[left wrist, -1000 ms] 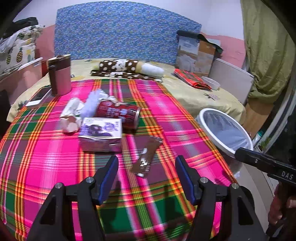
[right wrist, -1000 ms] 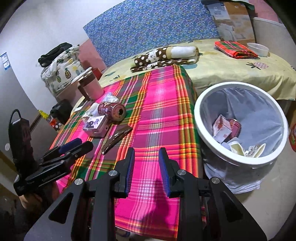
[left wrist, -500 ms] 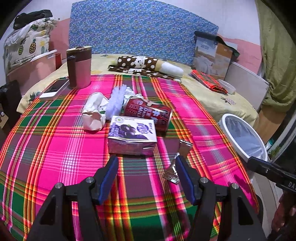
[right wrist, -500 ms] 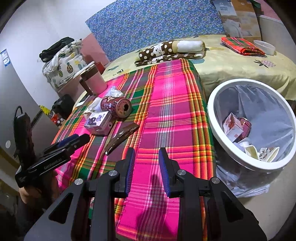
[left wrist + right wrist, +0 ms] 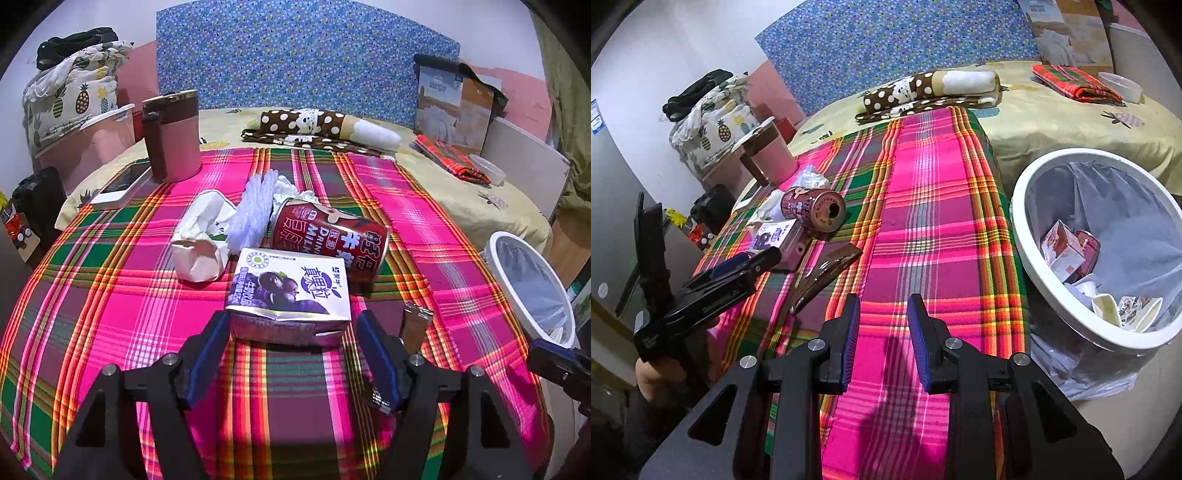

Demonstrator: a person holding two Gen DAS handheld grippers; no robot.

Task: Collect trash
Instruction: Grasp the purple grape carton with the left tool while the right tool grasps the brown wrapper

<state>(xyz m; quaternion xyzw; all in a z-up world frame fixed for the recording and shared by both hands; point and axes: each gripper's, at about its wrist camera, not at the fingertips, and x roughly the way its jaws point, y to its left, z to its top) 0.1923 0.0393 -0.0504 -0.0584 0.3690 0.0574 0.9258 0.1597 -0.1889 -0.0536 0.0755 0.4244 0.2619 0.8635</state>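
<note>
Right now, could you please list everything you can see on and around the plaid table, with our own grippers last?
milk carton: 1, purple and white, lying between the left gripper's open fingers
drink can: 1, red, on its side behind the carton
crumpled paper: 1, white, left of the can
plastic wrap: 1, clear-white, behind the can
snack wrapper: 1, brown, right of the carton
travel mug: 1, pink-brown, far left, upright
phone: 1, white-edged, beside the mug
trash bin: 1, white, lined, beside the table, holding trash
left gripper: open around the carton
right gripper: open, empty, over the cloth
</note>
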